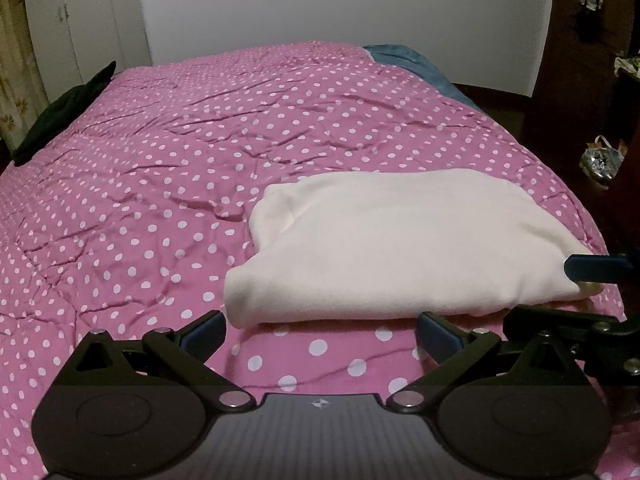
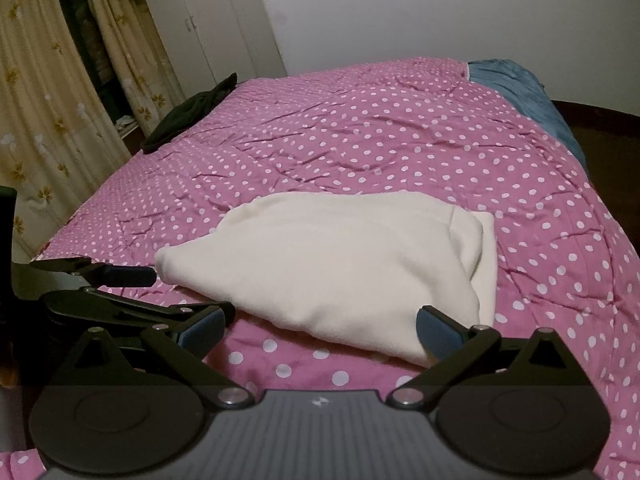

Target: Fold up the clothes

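A cream garment point(image 1: 400, 248) lies folded into a thick rectangle on the pink polka-dot bedspread point(image 1: 180, 184), near the bed's front edge; it also shows in the right wrist view point(image 2: 340, 272). My left gripper point(image 1: 320, 334) is open and empty, just in front of the garment's near left edge. My right gripper point(image 2: 320, 334) is open and empty at the garment's near right corner, its right pad point(image 2: 434, 332) touching the fabric. In the left wrist view the right gripper's fingers point(image 1: 592, 268) reach the garment's right end. In the right wrist view the left gripper's fingers point(image 2: 128, 276) sit beside its left end.
A dark garment point(image 1: 64, 112) lies at the bed's far left edge, also in the right wrist view point(image 2: 188, 116). A blue blanket point(image 2: 528, 96) covers the far right corner. Curtains point(image 2: 48, 112) hang on the left. A bag point(image 1: 602, 160) sits on the floor at right.
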A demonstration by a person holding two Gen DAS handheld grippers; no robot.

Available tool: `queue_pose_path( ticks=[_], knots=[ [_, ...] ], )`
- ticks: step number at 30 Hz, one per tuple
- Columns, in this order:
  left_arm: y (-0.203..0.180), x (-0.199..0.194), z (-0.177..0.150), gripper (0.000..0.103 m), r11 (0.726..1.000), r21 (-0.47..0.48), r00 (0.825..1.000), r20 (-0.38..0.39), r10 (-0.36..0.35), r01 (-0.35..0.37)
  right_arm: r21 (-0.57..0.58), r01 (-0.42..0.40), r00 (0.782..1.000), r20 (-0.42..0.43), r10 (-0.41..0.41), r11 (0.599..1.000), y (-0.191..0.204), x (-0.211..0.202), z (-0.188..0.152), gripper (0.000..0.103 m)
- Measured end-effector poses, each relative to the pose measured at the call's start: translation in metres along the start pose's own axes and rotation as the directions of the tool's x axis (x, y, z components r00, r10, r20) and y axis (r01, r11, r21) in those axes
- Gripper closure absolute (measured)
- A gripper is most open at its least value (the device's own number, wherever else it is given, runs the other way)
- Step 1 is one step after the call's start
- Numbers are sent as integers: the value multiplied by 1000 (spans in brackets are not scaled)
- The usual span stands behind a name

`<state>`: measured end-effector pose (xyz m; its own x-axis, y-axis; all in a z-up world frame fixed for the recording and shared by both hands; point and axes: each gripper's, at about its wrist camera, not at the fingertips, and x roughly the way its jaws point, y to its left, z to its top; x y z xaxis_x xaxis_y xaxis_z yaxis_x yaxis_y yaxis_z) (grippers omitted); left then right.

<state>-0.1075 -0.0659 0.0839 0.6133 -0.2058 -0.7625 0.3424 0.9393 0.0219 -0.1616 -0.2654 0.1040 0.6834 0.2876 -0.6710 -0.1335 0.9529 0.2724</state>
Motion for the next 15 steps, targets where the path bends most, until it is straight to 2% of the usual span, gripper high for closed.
queue_pose_path(
  ticks=[15],
  knots=[
    [-1, 0, -4, 0, 1000, -14, 1000, -9, 6, -6, 13, 4, 1000, -2, -4, 1000, 0, 0, -2, 0]
  ],
)
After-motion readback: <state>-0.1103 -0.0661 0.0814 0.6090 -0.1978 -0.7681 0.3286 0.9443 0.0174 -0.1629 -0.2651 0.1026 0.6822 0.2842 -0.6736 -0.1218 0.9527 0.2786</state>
